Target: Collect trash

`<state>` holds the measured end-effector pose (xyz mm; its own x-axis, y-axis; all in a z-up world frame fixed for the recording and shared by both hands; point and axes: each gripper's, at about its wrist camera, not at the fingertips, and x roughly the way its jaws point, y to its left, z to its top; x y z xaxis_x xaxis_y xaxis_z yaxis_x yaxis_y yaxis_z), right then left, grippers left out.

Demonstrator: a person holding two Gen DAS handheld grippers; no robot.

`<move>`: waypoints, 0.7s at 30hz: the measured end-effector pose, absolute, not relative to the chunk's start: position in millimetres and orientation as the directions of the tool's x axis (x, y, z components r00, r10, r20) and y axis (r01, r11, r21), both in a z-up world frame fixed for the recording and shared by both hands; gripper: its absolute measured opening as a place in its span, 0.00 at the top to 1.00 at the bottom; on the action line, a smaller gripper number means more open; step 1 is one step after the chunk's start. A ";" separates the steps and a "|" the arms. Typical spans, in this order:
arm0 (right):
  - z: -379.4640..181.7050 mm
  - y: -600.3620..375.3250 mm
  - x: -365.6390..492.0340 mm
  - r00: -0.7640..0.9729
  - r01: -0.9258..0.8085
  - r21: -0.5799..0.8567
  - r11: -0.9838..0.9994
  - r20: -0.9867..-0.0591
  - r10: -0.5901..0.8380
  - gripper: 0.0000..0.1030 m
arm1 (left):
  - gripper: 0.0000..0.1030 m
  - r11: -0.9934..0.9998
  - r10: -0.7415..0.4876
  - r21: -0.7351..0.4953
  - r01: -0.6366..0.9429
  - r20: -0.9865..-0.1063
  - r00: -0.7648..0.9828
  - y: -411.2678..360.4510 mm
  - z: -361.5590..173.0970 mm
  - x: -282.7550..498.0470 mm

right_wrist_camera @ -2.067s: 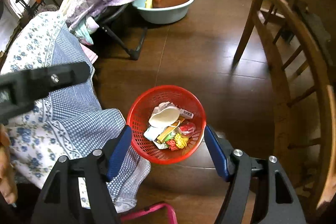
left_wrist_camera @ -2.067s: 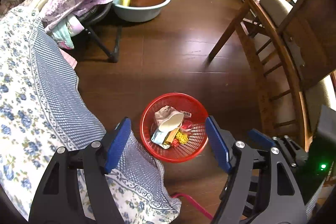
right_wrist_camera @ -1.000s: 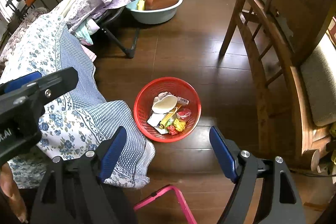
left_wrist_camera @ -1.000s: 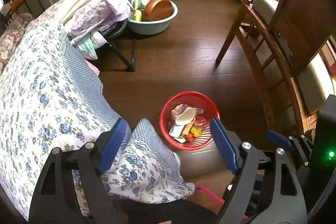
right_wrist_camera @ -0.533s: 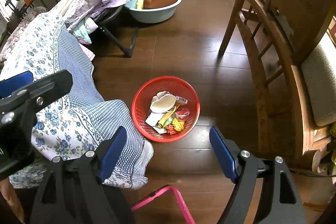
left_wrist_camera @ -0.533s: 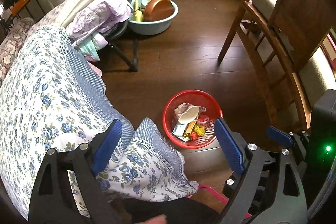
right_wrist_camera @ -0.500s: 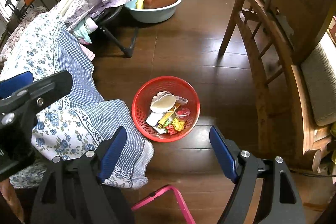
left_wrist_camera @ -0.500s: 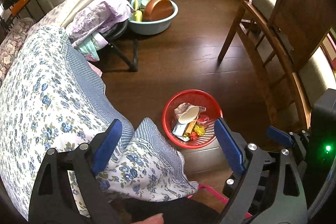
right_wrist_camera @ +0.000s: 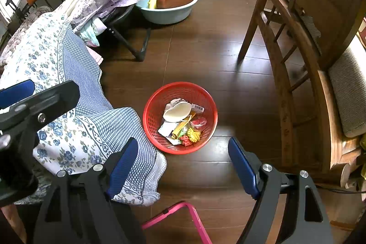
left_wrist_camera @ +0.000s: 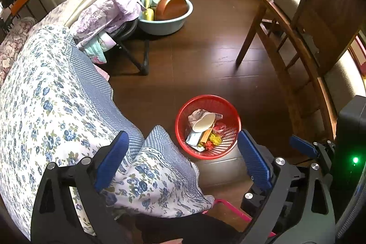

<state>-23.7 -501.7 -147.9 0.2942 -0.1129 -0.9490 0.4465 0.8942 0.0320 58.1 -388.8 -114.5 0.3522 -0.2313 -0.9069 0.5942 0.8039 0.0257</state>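
Between left gripper pads: nothing, jaws opening. Right gripper wide apart, empty too. Red basket w/ trash on floor, touching bedspread edge. Risk: pads snag cloth hem, tipping basket.

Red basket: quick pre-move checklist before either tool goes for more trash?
1. Red basket upright on the floor: ok.
2. Trash already inside, paper cup on top, none over the rim: ok.
3. Left tool empty, jaws opening: ok.
4. Right tool open, nothing between the pads: ok.
5. Floral blanket corner hangs right beside the basket; snag risk: not ok.
6. Loose trash left on the floor: none visible, under the blanket cannot tell.
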 end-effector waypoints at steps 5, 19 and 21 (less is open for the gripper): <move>-149.3 -501.3 -24.0 0.292 0.446 0.028 0.895 -0.949 -0.116 0.23 | 0.10 0.800 -0.227 0.031 0.600 -0.909 0.350 -390.4 -115.5 56.1; -149.9 -502.7 -23.5 0.286 0.446 0.026 0.894 -0.951 -0.115 0.23 | 0.09 0.803 -0.211 0.042 0.595 -0.913 0.350 -388.3 -119.2 56.5; -149.8 -502.4 -23.5 0.287 0.447 0.026 0.894 -0.951 -0.115 0.23 | 0.09 0.804 -0.212 0.040 0.593 -0.913 0.349 -388.5 -119.0 56.8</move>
<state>-23.5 -502.4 -149.8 0.2866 -0.1154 -0.9511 0.4470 0.8942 0.0262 56.8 -388.5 -119.0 0.3489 -0.2121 -0.9128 0.5934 0.8039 0.0400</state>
